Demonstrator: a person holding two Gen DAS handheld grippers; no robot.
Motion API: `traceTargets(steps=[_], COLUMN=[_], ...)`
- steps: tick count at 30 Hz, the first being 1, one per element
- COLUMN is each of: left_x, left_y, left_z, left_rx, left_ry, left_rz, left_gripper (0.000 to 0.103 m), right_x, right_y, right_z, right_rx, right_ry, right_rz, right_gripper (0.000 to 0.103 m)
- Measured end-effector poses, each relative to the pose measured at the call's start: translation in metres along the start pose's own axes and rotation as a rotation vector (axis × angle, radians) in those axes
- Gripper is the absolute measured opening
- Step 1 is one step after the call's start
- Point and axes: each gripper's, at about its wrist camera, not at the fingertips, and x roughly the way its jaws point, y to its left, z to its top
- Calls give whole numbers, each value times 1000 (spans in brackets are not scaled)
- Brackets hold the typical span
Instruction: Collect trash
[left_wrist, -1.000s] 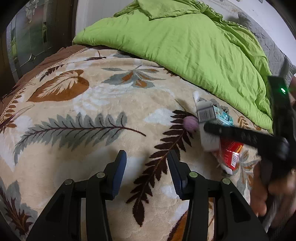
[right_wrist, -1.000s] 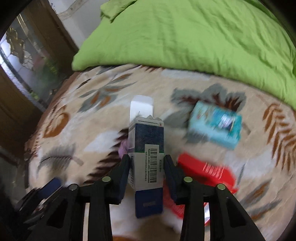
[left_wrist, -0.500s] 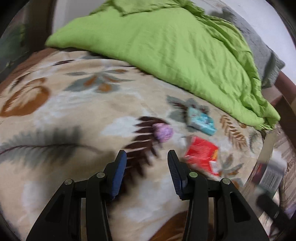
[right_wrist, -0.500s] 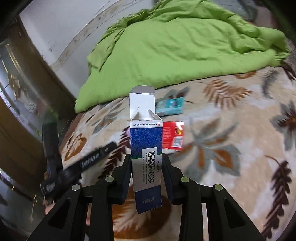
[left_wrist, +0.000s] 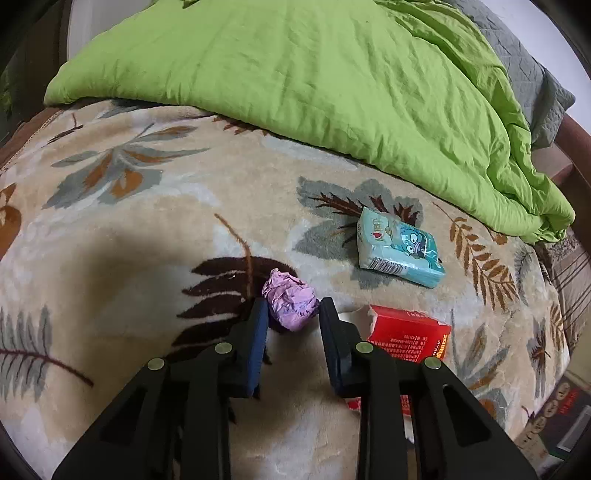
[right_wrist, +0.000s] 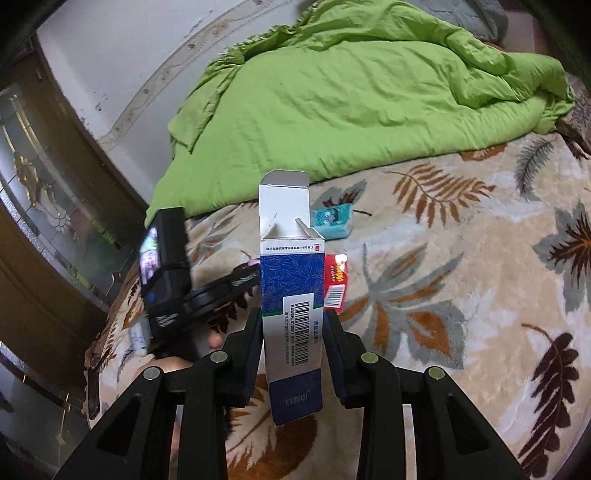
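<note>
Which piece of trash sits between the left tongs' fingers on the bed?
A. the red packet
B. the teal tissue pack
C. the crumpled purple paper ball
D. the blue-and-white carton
C: in the left wrist view the crumpled purple paper ball lies between the fingers of the left tongs, whose jaws have just been closing around it.

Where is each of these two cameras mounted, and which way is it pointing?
Left wrist view: sits on the left gripper, looking down along its fingers at a crumpled purple paper ball between the closing jaws on the leaf-patterned blanket; only its own fingers show.
Right wrist view: sits on the right gripper, looking across the bed past the blue-and-white carton it clamps; the left gripper and a bit of hand show.
Shared: teal tissue pack, red packet, green duvet.
</note>
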Motion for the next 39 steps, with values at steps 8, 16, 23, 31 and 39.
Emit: traceTargets(steps=[8, 16, 23, 31, 39], left_x=[-23, -97, -165, -217, -222], left_y=[1, -18, -24, -28, -26], left_z=[-9, -43, -82, -145, -179], left_rx=[8, 83, 145, 221, 206], left_ry=[-40, -144, -209, -196, -208], left_rz=[33, 61, 50, 33, 78], left_gripper=[24, 24, 24, 24, 24], right_x=[-4, -22, -57, -91, -116], right_y=[-5, 0, -3, -7, 11], right_z=[1, -15, -43, -79, -98], right_rx=[7, -23, -37, -61, -149], right_ry=[-12, -23, -19, -4, -58], right_rz=[-19, -68, -85, -98, -69], right_gripper=[35, 35, 35, 35, 35])
